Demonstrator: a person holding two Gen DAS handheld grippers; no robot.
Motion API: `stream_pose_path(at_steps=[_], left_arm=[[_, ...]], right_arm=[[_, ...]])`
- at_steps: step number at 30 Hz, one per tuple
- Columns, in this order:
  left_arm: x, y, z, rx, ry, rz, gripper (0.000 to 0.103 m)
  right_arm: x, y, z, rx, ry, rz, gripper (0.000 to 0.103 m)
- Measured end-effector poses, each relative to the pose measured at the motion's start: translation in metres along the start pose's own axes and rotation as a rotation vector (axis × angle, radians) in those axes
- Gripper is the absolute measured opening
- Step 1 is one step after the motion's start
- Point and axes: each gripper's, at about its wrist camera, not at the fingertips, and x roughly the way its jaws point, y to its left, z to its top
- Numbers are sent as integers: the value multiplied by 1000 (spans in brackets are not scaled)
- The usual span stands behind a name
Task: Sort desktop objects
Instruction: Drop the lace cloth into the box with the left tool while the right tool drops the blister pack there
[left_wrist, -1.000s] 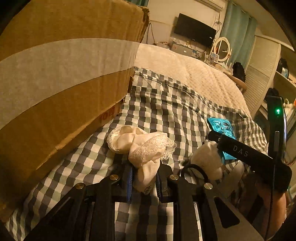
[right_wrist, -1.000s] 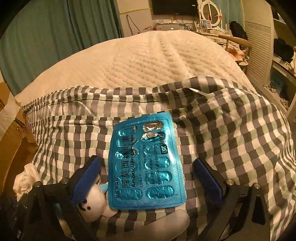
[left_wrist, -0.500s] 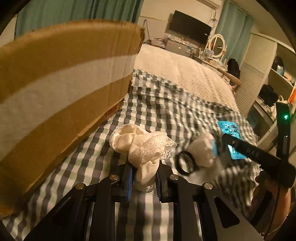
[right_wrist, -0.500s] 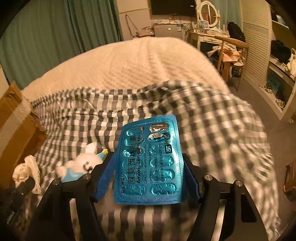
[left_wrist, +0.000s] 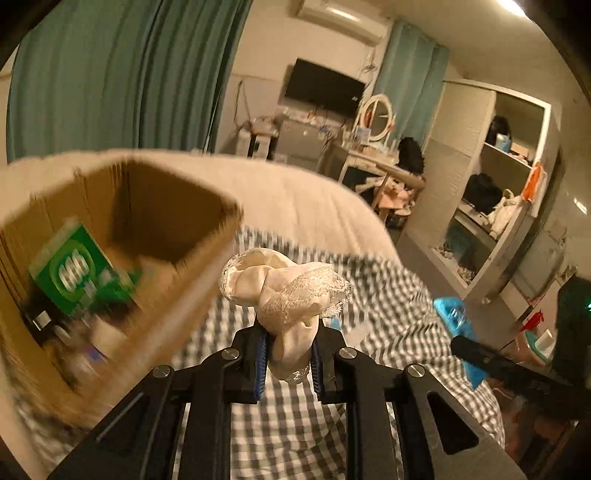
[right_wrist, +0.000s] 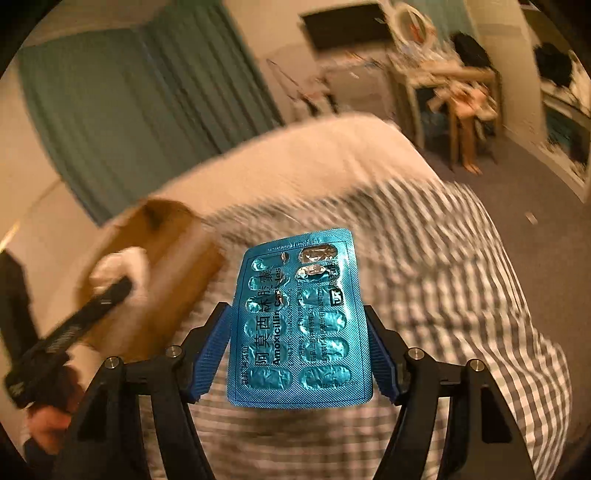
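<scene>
While the left gripper (left_wrist: 287, 363) pinches the cream lace fabric bundle (left_wrist: 284, 295) beside the open brown cardboard box (left_wrist: 177, 236) at 10 o'clock, the right gripper (right_wrist: 300, 354) squeezes the blue foil pill blister (right_wrist: 299, 325) only by its edges, so this thin sheet may bend and slip out.

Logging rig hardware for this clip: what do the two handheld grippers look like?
Both are matte black, angular linkage frames with silver round bolts at the joints. The left gripper and right gripper each carry blue ribbed pads on their fingers. The right gripper's black body shows a small green light. No sleeves can be made out.
</scene>
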Motion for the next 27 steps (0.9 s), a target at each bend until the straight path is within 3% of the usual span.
stream_pose_path(at_steps=[5,8,10,13,15,17,18,20,21,27], left_arm=[[-48,32,41,73,-69,47,19],[-53,75,49,31,-92,71,19],[-40,106,47,-12,-72,109,19],[-21,138,37,-64,-22,115,19],[-11,150,33,-88,-9,157,25],[-8,159,33,-103,-1,175,52],[-6,161,33,-103,-5,165,58],[-6,163,33,-102,-6,182,75],[-4,164,34,-100,-8,209,77],[-11,147,37,-79,-15,216,81]], right_arm=[[-22,90,44,-79,-59,181,68],[1,145,59,-107,-21,287,68],[26,178,62,-134,10,312,68],[64,215,63,-165,36,309,68],[94,229,68,-149,53,296,68],[113,233,76,-112,52,290,69],[119,232,80,-82,44,282,69],[125,230,88,-41,24,266,81],[122,227,90,-35,10,253,93],[92,203,93,-29,-76,139,95]])
